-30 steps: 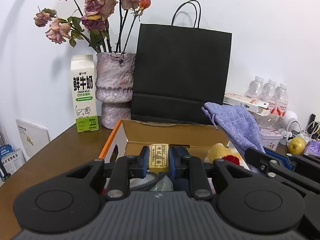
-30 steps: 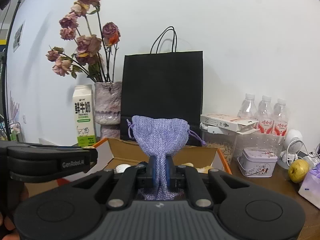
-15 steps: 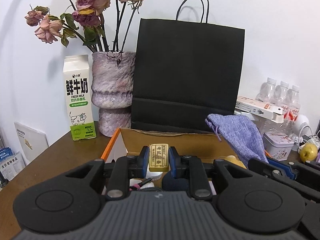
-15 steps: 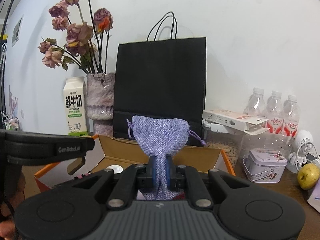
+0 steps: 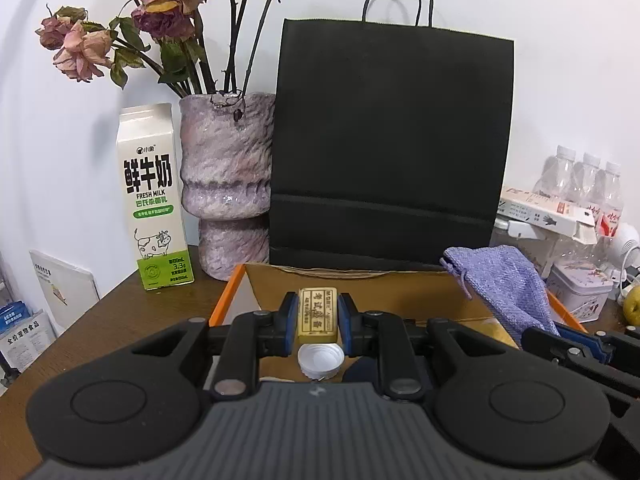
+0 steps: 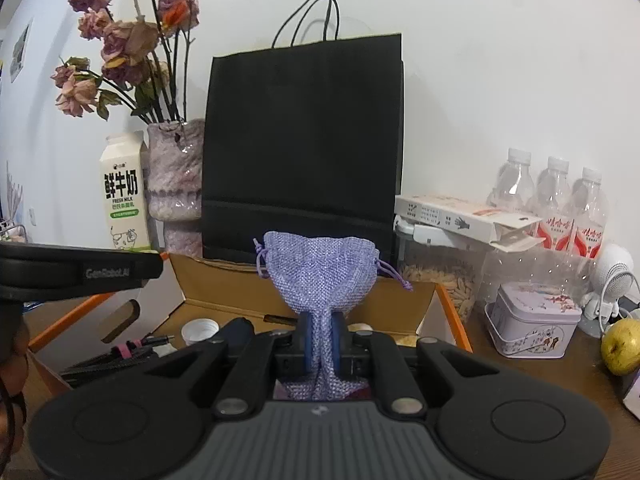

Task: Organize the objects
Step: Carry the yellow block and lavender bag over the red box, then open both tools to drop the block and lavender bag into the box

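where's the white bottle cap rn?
The white bottle cap lies in the cardboard box, just below the left gripper in the left wrist view; in the right wrist view it sits left of the purple pouch.

Open cardboard box [image 5: 360, 288] on brown wooden table [image 5: 120, 320]; black paper bag [image 5: 392, 152] behind it, mottled ceramic vase [image 5: 228, 184] then white milk carton [image 5: 154, 196] leftward.

The premises appeared to be a lived-in domestic or small-office corner. A dark wooden table [image 5: 120, 312] stood against a plain white wall [image 6: 480, 60] and was crowded with household goods: a vase [image 5: 226, 184] of dried roses [image 5: 160, 0], a fresh-milk carton [image 5: 154, 196], a black paper carrier bag [image 5: 392, 148], bottled water [image 6: 548, 196], a decorated tin [image 6: 534, 326], a jar of seeds or grain [image 6: 436, 280] and an apple [image 6: 622, 346]. Pamphlets [image 5: 24, 336] leaned at the table's left edge.
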Demonstrator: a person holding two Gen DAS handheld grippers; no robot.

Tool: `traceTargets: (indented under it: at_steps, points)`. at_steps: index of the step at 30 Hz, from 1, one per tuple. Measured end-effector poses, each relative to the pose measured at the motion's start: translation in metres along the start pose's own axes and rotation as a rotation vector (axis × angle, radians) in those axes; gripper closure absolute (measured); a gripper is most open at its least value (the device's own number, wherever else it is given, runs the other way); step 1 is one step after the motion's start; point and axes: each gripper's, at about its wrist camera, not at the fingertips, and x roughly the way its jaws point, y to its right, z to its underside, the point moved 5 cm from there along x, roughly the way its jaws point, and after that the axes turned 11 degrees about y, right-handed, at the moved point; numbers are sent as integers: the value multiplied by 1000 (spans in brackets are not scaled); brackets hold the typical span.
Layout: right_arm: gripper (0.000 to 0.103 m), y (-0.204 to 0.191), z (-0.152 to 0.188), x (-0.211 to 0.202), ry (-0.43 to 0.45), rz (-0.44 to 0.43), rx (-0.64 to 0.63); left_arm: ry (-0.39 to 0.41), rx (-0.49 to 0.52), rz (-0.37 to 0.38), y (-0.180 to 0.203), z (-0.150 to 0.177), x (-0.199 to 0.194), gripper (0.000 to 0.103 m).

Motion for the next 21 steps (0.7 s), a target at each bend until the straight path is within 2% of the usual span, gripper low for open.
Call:
traceTargets:
  at_steps: [2,4,5,7,8,9,10,11,12,15,21]
  points:
    - [91,1,2,1,-9,-3,5,-4,5,-1,0,1,1,81]
    - [77,1,3,1,-17,1,8,-7,5,-3,-1,2,1,81]
    - [71,1,4,1,-17,6,6,-4,5,-8,-1,2,1,77]
    - [53,1,4,1,-16,22,-3,1,6,-14,-2,2,1,58]
    - [49,1,4,1,-15,34,-8,4,6,-18,-3,1,1,38]
    - [41,1,5,1,-16,42,-11,8,5,-25,-3,1,1,15]
    - [27,2,5,2,-18,48,-11,15,4,-31,-4,1,1,5]
    - [19,2,5,2,-19,57,-10,30,6,-38,-4,0,0,0]
    - [8,3,5,2,-17,66,-15,37,11,-45,-4,0,-1,0]
    - [1,5,4,2,-11,88,-21,28,11,-45,-4,0,0,0]
    - [0,10,3,3,-9,101,-11,23,11,-50,-5,1,1,0]
